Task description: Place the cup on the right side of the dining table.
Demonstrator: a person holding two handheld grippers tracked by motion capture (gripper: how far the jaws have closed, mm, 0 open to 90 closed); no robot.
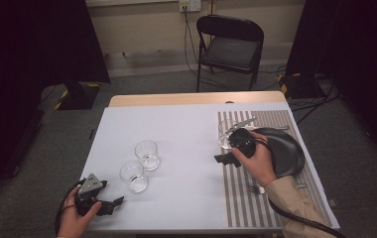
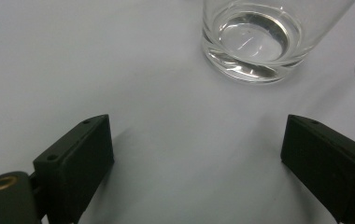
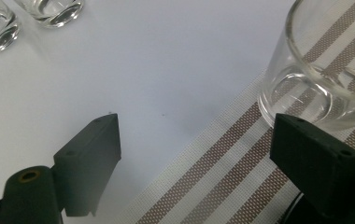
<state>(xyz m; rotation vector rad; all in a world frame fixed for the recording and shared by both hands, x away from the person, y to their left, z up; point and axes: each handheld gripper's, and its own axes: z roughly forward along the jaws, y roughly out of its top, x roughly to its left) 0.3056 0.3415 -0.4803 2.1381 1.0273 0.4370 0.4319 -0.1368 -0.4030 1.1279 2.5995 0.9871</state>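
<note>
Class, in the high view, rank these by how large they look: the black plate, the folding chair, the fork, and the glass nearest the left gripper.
1. folding chair, though it stands farther away
2. black plate
3. glass nearest the left gripper
4. fork, partly hidden by the sleeve, so unsure

A clear, empty glass [image 1: 225,134] stands upright on the left edge of the striped placemat [image 1: 256,198], just beside the black plate [image 1: 288,153]. Two more clear, empty glasses stand upright on the white table [image 1: 176,134], well apart from it: the nearer glass [image 1: 134,176] just beside the farther glass [image 1: 147,154].
</note>
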